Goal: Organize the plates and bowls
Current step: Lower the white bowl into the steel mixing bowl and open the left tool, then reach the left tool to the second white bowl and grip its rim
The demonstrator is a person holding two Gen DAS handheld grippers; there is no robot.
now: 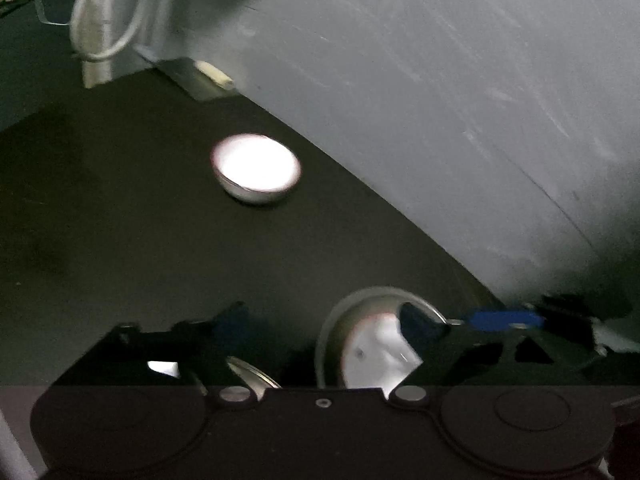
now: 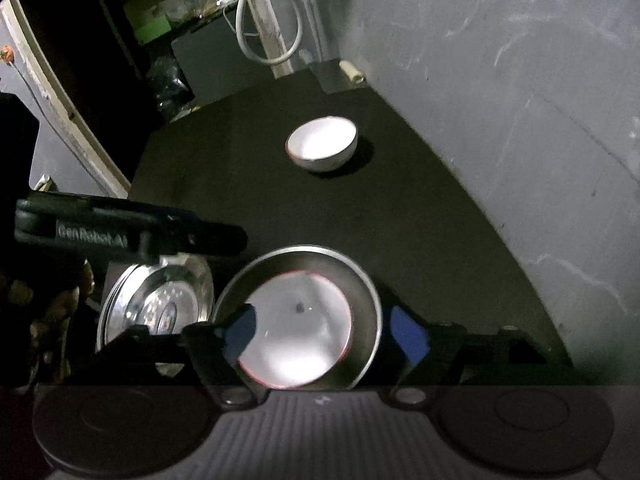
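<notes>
A white bowl (image 2: 298, 320) sits inside a shallow steel dish (image 2: 372, 300) on the dark table (image 2: 400, 220). My right gripper (image 2: 324, 334) stands open astride it: one blue pad over the bowl's left edge, the other outside the dish's right rim. A stack of steel plates (image 2: 160, 300) lies just left of the dish. My left gripper (image 2: 224, 240) hovers over that stack. In the left wrist view the left gripper (image 1: 366, 320) is open, with the dish and bowl (image 1: 372, 348) low between its fingers and nothing gripped. A second white bowl (image 2: 322, 144) (image 1: 256, 168) stands alone farther back.
A grey wall (image 2: 500, 100) runs along the table's right side. At the far corner hang a white cable loop (image 2: 272, 32) and a small pale roll (image 2: 352, 70). Clutter and a door frame (image 2: 60, 92) lie off the table's left edge.
</notes>
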